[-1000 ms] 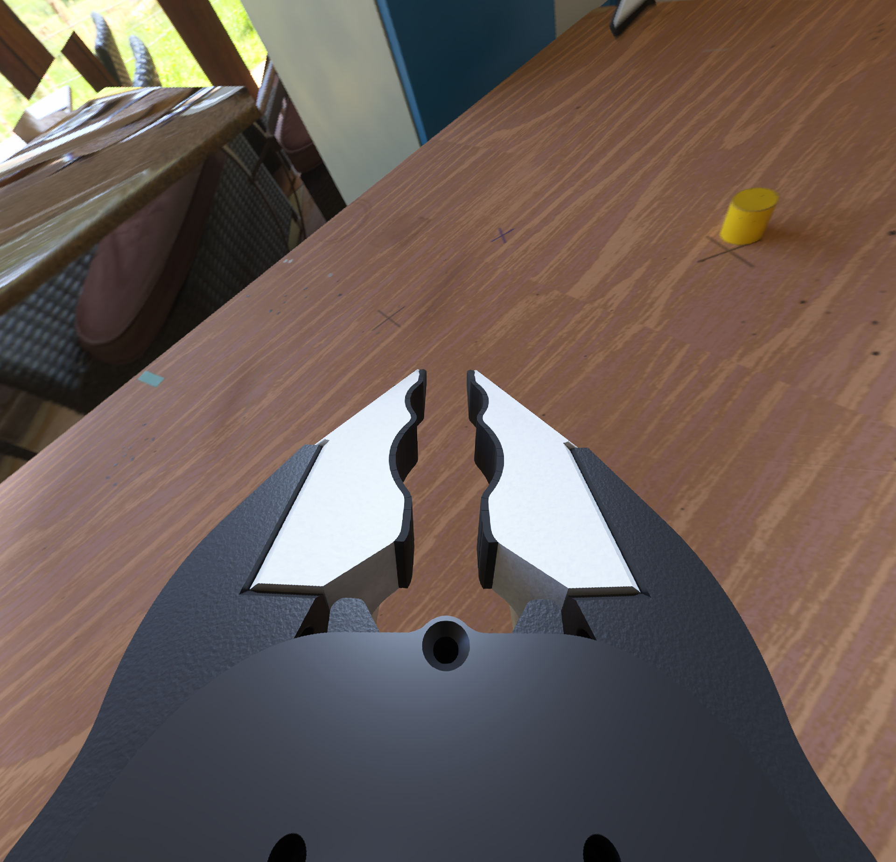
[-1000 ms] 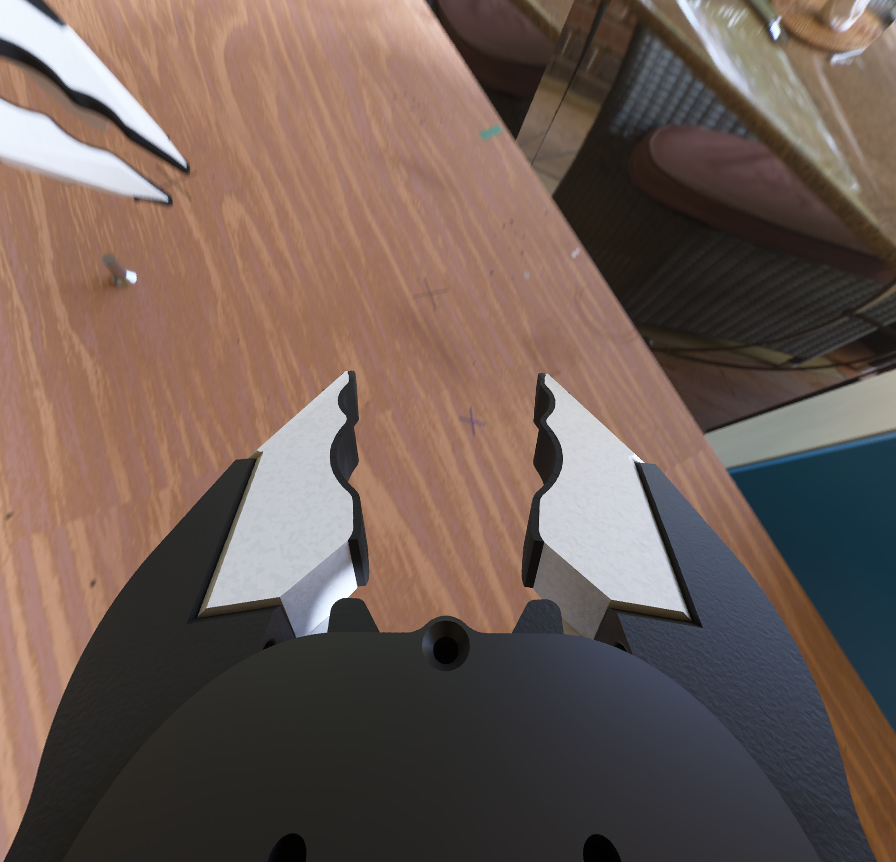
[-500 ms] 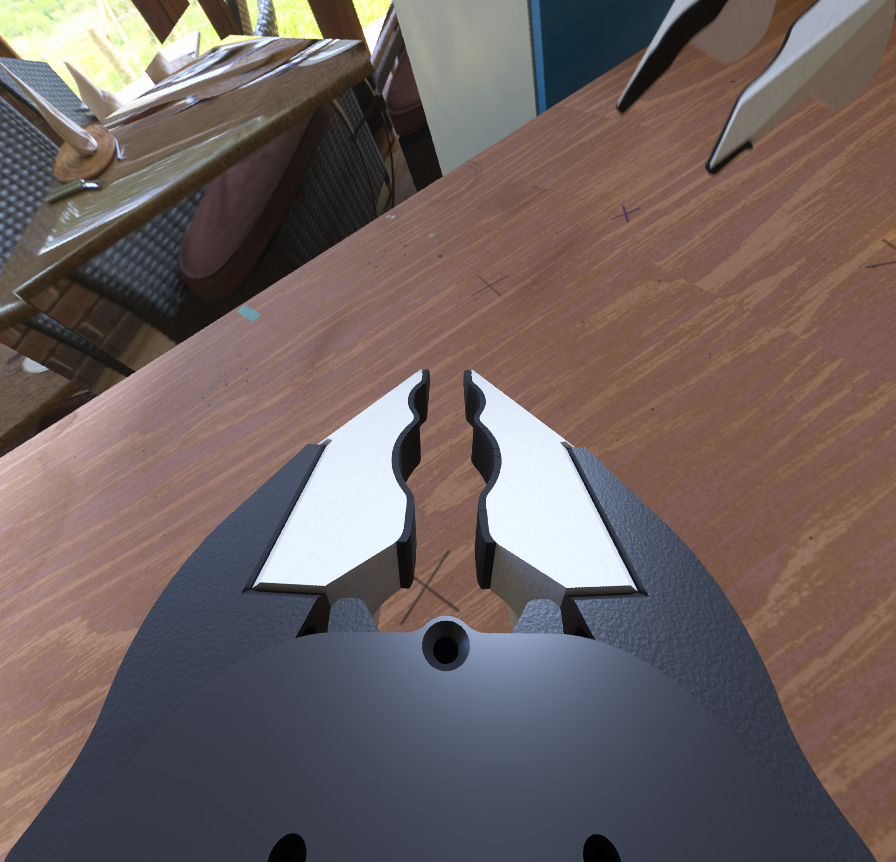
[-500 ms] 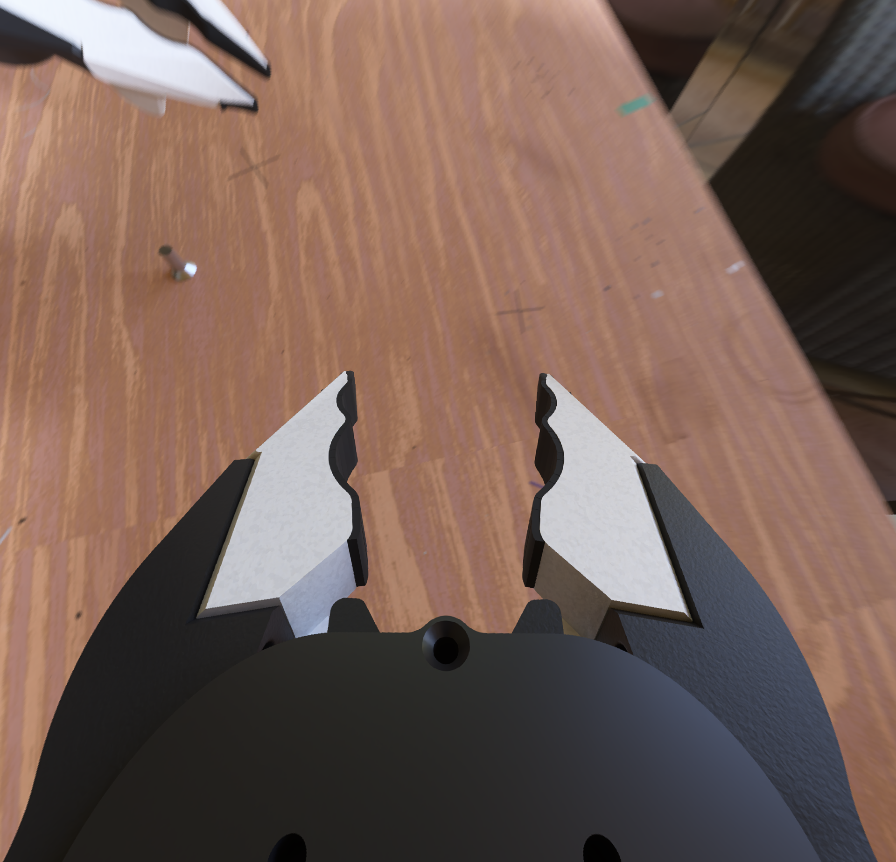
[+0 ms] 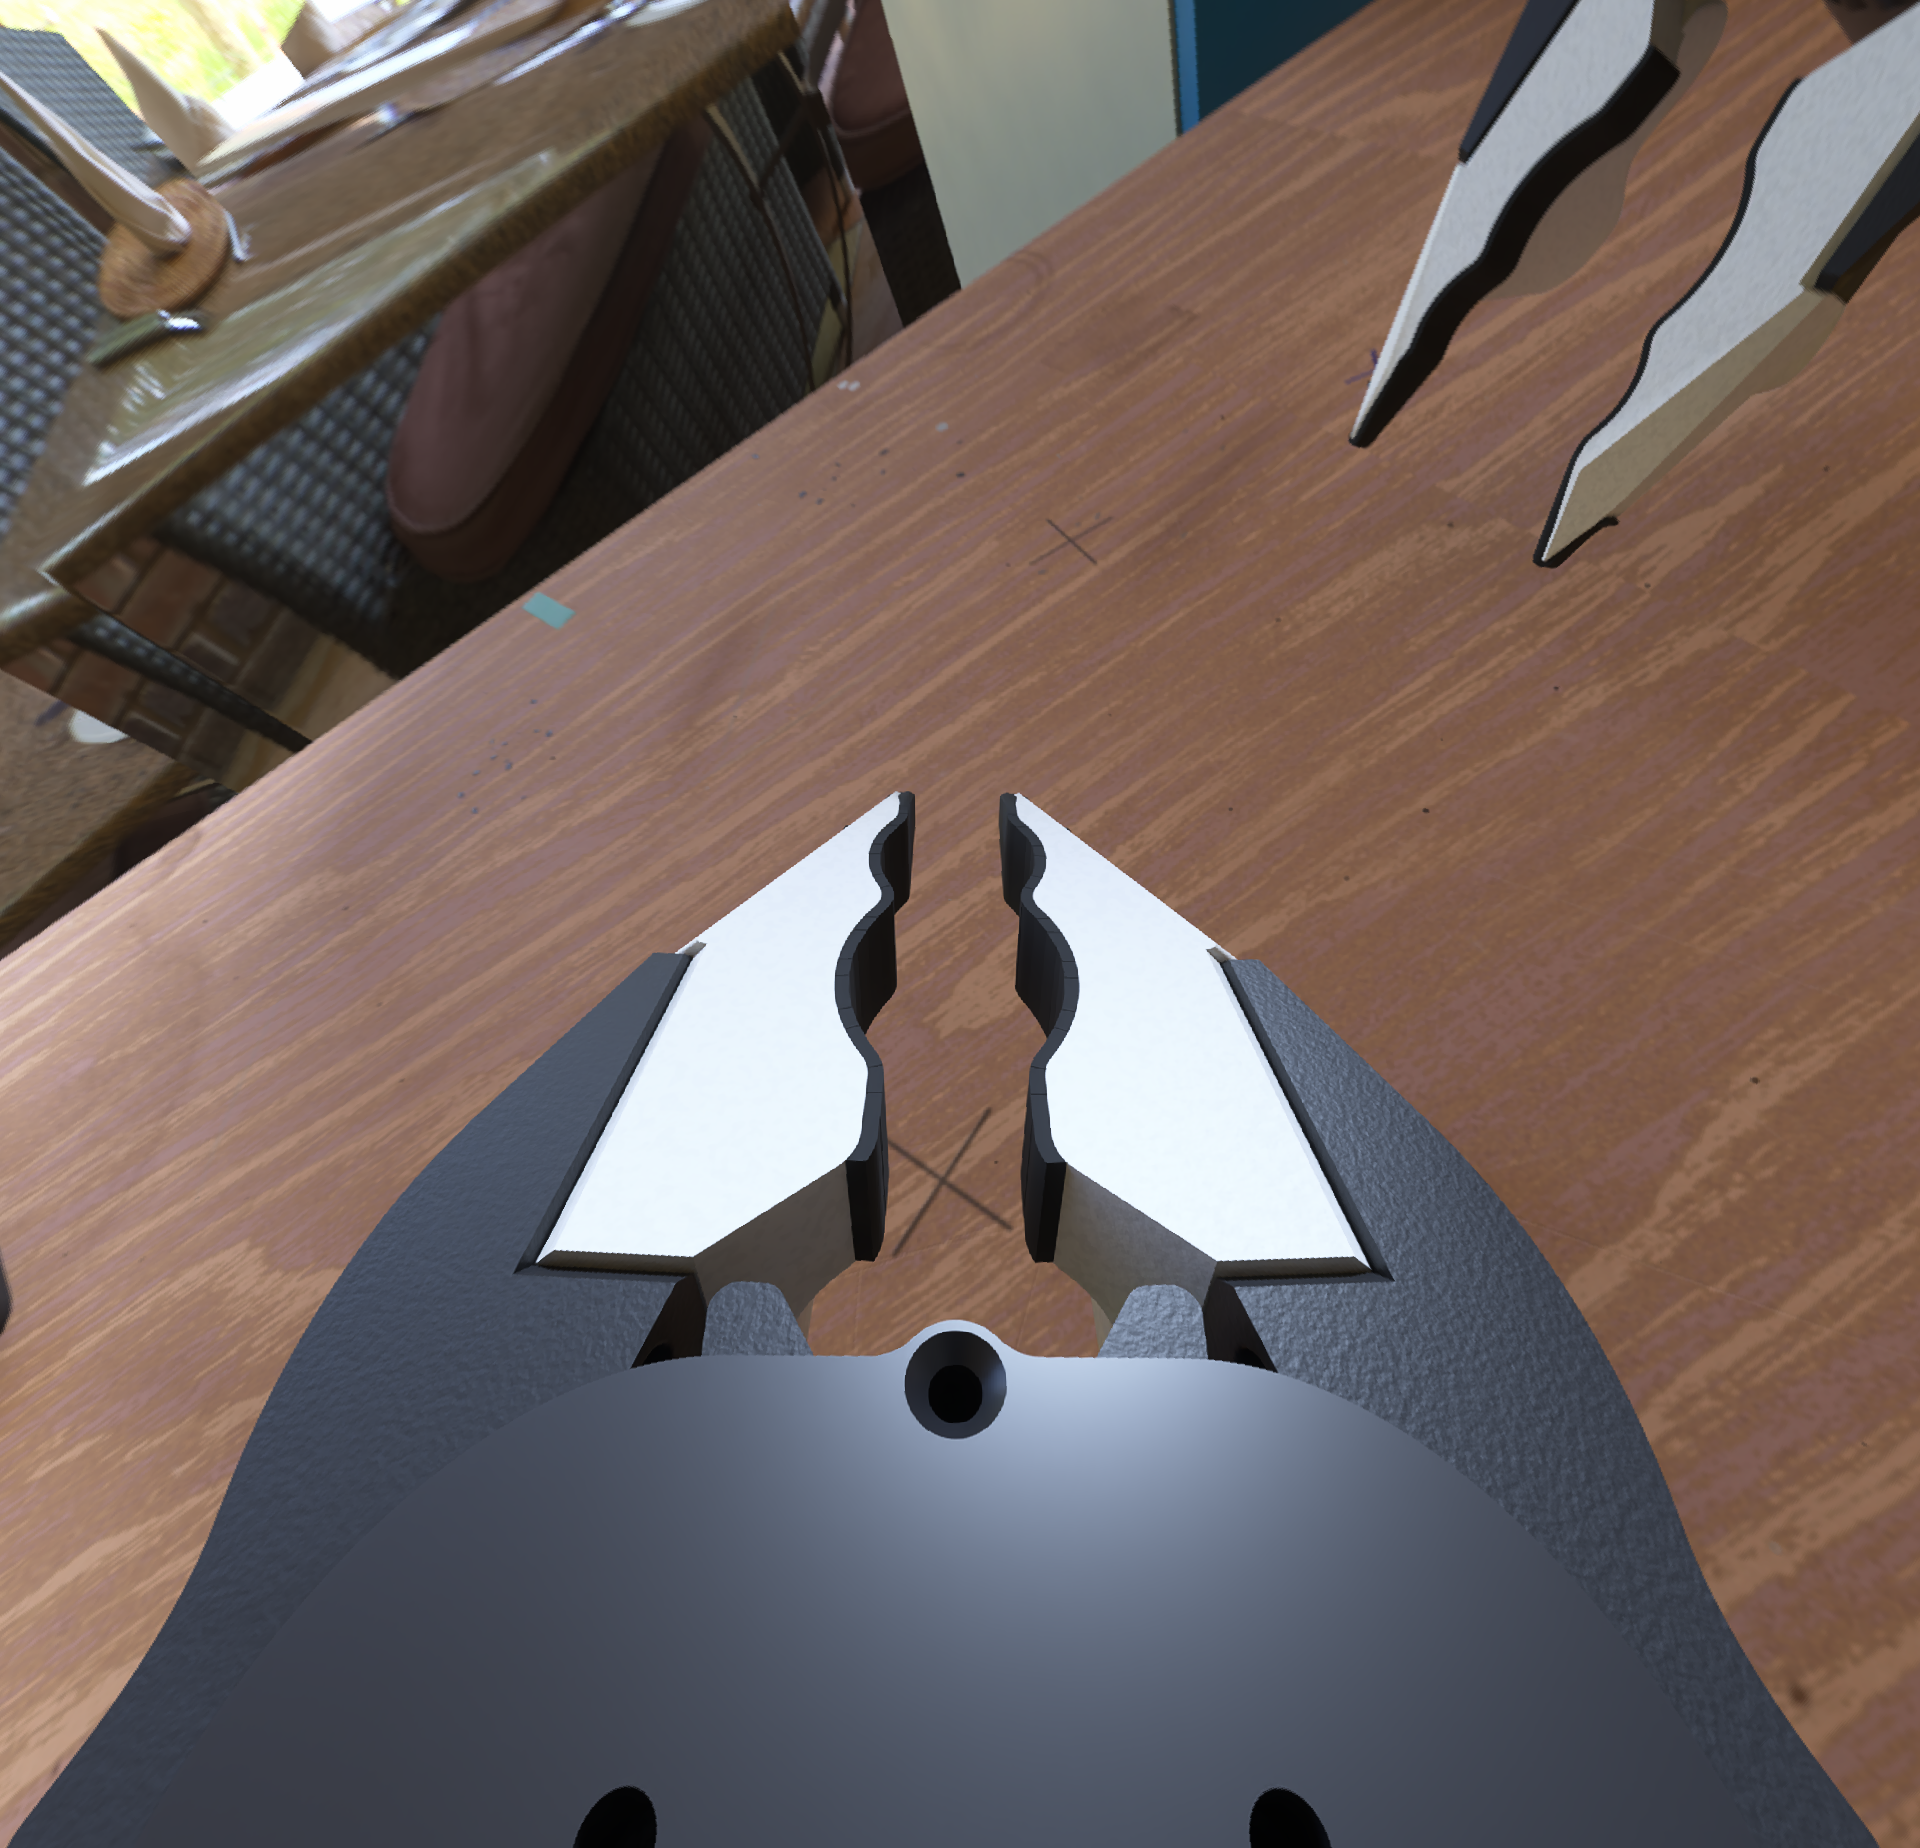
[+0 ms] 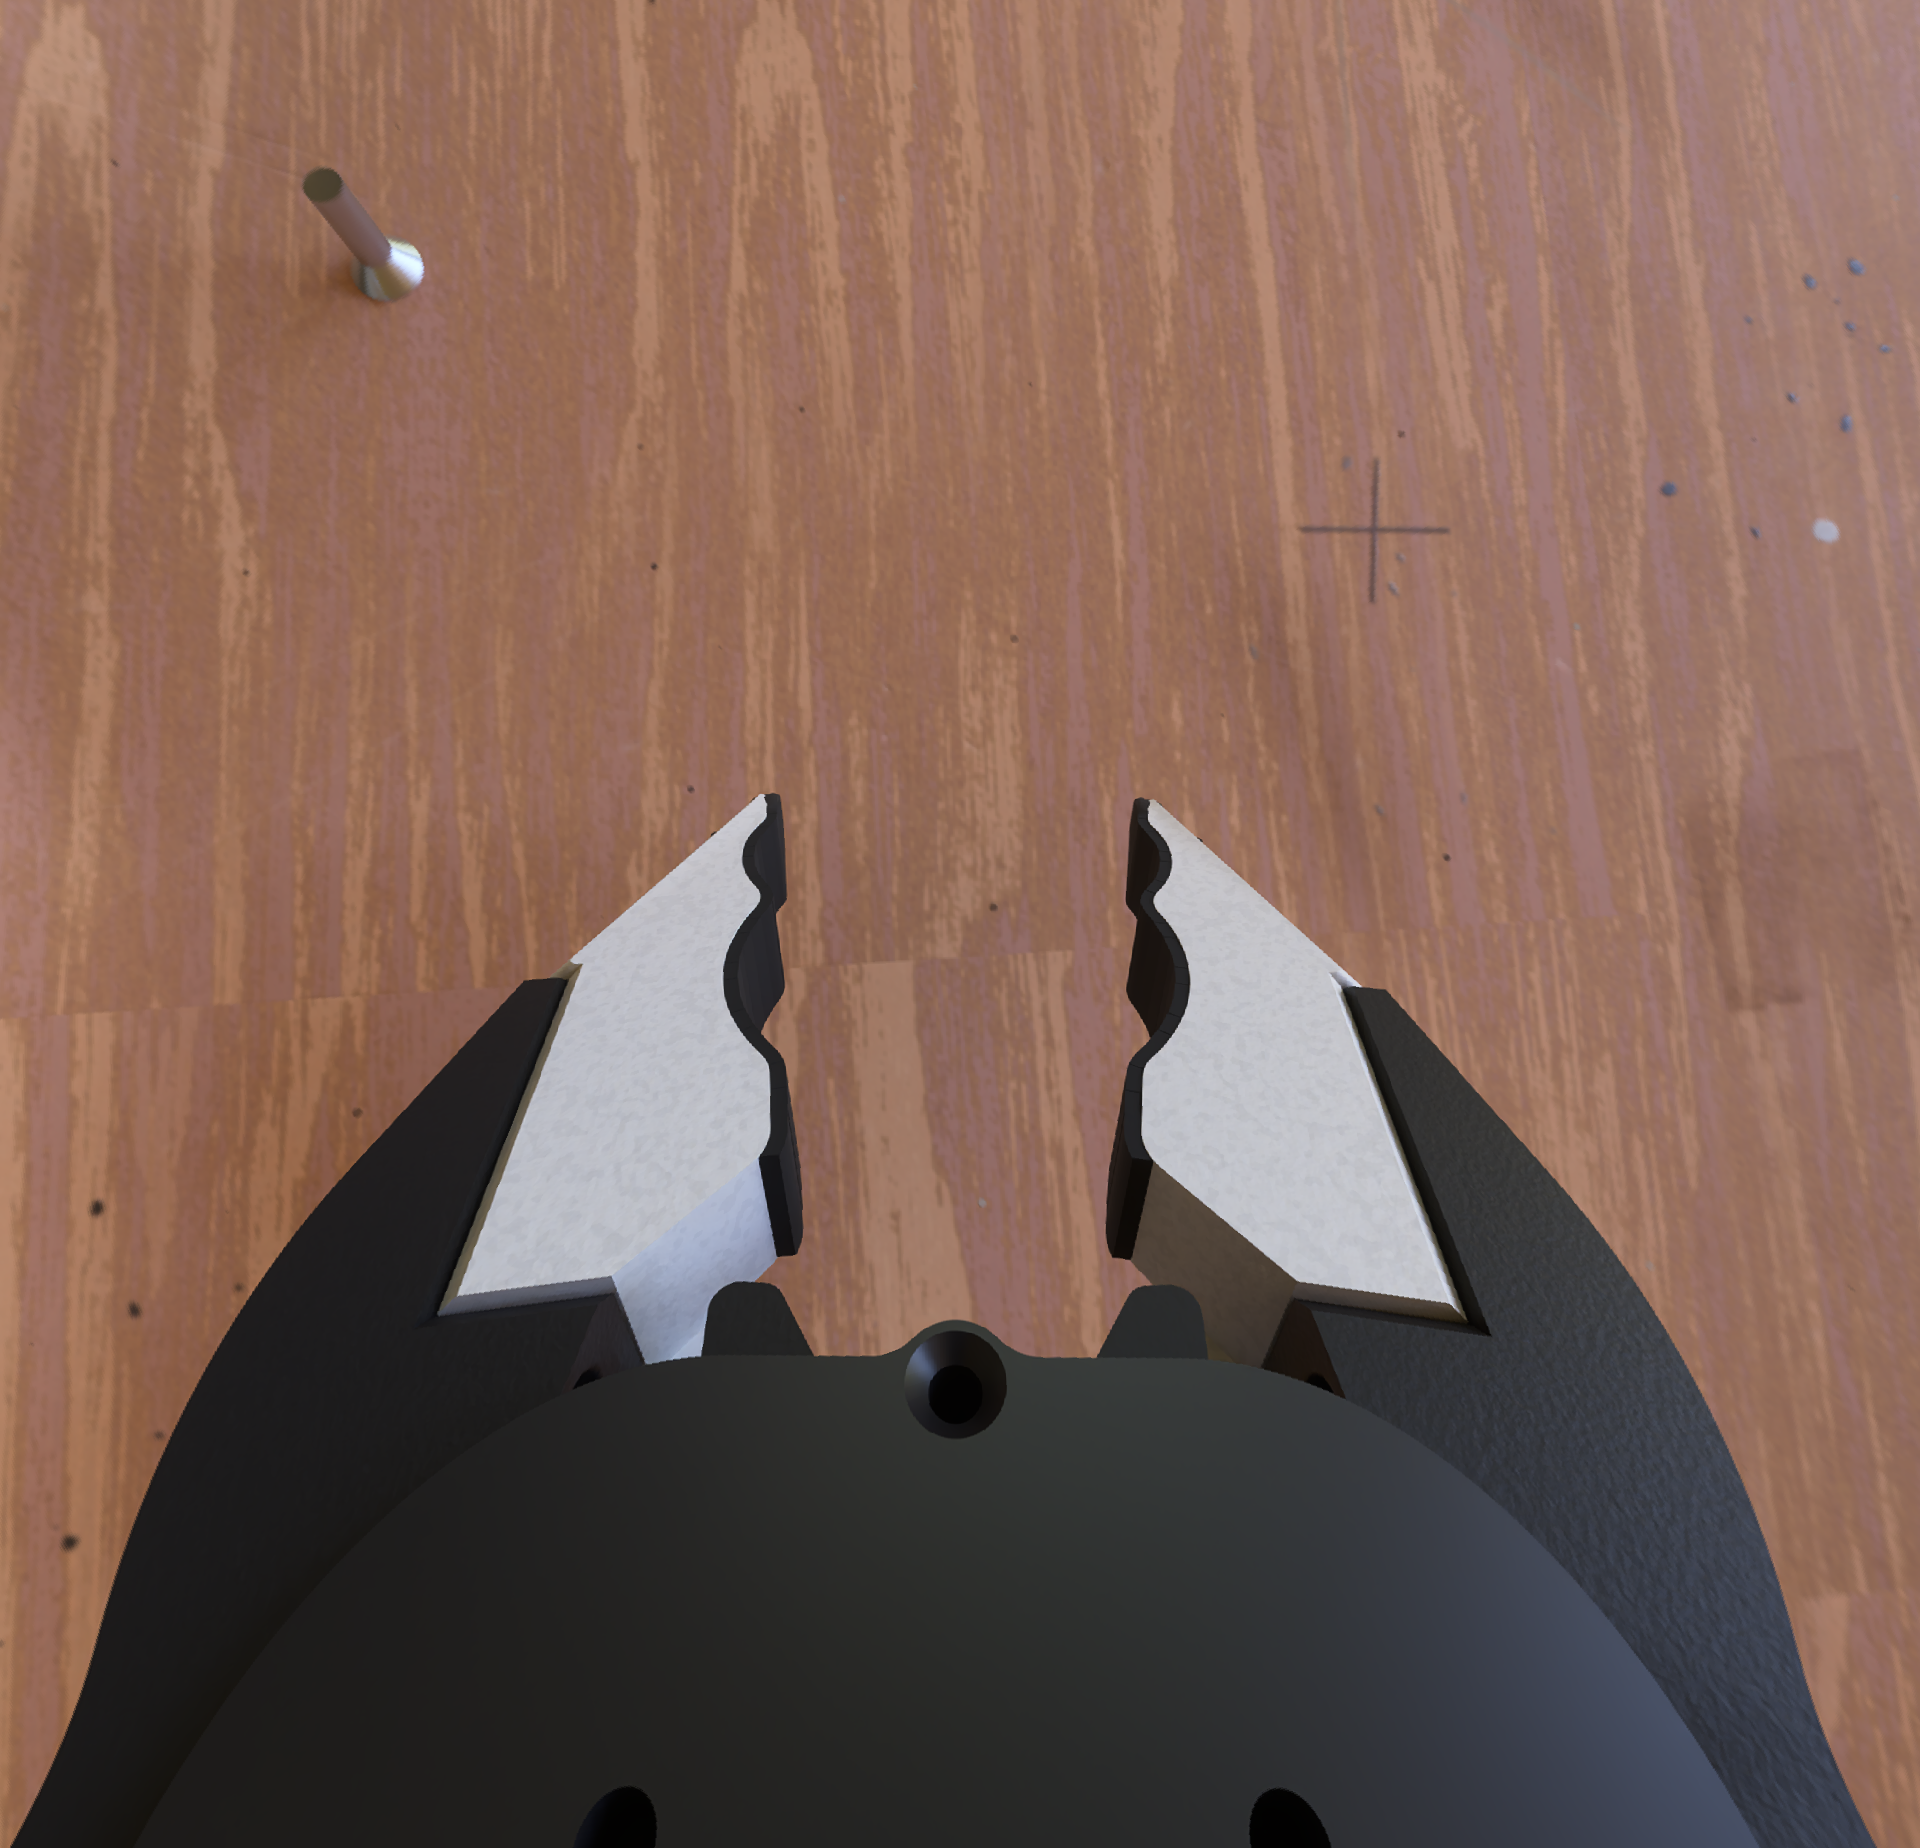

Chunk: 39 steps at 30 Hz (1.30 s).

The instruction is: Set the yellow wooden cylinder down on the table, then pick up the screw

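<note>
Wooden table filled the view; the screw stood far left of the spread, empty right gripper; the left gripper was narrowly parted, empty.

The tabletop lay bare around the screw, which stood alone, well apart from the right claw. In the left wrist view, the right claw hung over the tabletop ahead; a wicker chair bordered its edge.

Two wrist cameras above table
</note>
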Motion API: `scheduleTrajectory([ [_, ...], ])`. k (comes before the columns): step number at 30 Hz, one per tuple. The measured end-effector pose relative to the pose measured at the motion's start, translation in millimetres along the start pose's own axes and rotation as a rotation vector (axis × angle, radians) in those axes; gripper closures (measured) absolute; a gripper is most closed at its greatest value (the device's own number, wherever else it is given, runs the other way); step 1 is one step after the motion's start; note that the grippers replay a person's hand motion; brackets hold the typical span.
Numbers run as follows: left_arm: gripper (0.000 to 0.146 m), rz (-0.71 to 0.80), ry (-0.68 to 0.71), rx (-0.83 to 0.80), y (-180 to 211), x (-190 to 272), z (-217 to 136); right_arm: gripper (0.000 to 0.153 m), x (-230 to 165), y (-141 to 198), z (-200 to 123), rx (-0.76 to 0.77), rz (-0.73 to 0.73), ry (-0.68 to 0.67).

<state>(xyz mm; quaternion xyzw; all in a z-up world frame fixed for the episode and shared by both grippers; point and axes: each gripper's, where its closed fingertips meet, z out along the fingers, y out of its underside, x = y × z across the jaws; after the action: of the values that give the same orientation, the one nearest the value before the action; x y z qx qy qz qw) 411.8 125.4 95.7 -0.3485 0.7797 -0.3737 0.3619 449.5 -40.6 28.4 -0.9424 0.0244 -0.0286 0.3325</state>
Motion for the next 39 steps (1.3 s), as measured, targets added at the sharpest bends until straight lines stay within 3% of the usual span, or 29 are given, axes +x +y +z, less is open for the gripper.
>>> scheduleTrajectory([
  [3,0.13,-0.027,0.018,0.012,-5.0,-4.1,-11.7,0.087,4.2,2.7,-6.6,-0.018,-0.005,0.03],
  [8,0.13,-0.047,-0.002,-0.01,-3.7,-13.8,-21.7,0.093,-16.8,-32.3,-18.1,0.072,-0.053,0.014],
  [15,0.132,-0.003,0.005,-0.1,10.4,-9.2,-19.4,0.115,-90.2,-68.2,12.7,0.064,-0.16,-0.203],
  [19,0.133,-0.004,0.013,-0.131,16.6,-7.2,-16.7,0.125,-119.5,-87.6,37.3,0.063,-0.187,-0.248],
  [25,0.133,-0.008,0.008,-0.148,20.9,-7.6,-14.5,0.129,-123.7,-94.2,75.6,-0.001,-0.202,-0.216],
  [32,0.132,-0.004,0.009,-0.156,22.8,-6.5,-13.5,0.121,-127.7,-97.2,86.7,-0.013,-0.212,-0.223],
  [39,0.132,-0.004,0.011,-0.159,23.8,-6.0,-12.7,0.138,-124.6,-92.9,91.3,-0.027,-0.257,-0.185],
])
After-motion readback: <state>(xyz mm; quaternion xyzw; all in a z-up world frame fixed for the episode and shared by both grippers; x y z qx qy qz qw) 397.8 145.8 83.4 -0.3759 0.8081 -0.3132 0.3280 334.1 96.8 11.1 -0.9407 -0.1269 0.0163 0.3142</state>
